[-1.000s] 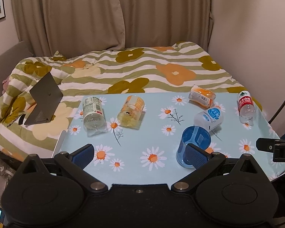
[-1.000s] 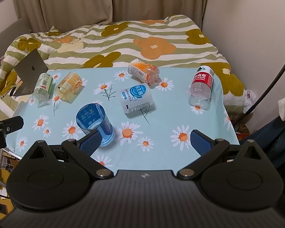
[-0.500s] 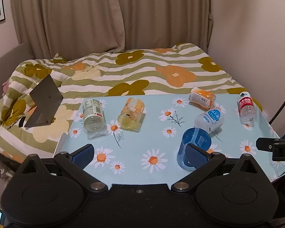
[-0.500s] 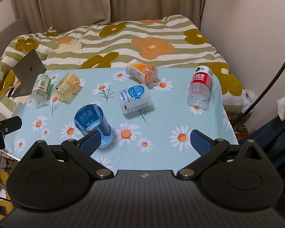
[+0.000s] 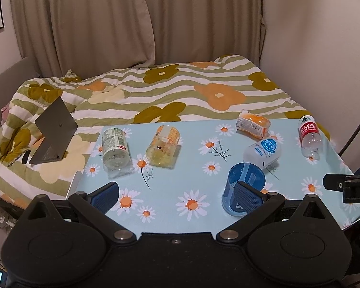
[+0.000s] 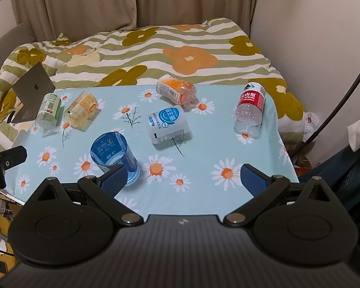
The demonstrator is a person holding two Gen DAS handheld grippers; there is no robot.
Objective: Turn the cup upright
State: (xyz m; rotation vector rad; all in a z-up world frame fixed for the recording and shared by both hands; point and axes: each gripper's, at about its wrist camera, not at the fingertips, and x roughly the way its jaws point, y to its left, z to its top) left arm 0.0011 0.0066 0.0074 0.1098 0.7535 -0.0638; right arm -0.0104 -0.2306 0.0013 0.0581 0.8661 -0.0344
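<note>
A translucent blue cup [image 5: 242, 187] stands on the daisy-print table [image 5: 180, 175], wider end down and flat base up; it also shows in the right wrist view [image 6: 112, 156]. My left gripper [image 5: 176, 193] is open and empty above the table's near edge, its right finger in front of the cup. My right gripper [image 6: 183, 180] is open and empty, its left finger in front of the cup's lower side. Neither touches the cup.
Lying on the table: a green-label bottle [image 5: 114, 151], a yellow jar [image 5: 163, 147], an orange packet [image 5: 252, 122], a white-and-blue bottle [image 5: 262, 152], a red-label water bottle [image 5: 309, 136]. A laptop [image 5: 54, 132] sits on the bed behind. A wall is to the right.
Both grippers have pulled back and risen slightly, so the table objects sit a little farther away. The cup and bottles have not moved.
</note>
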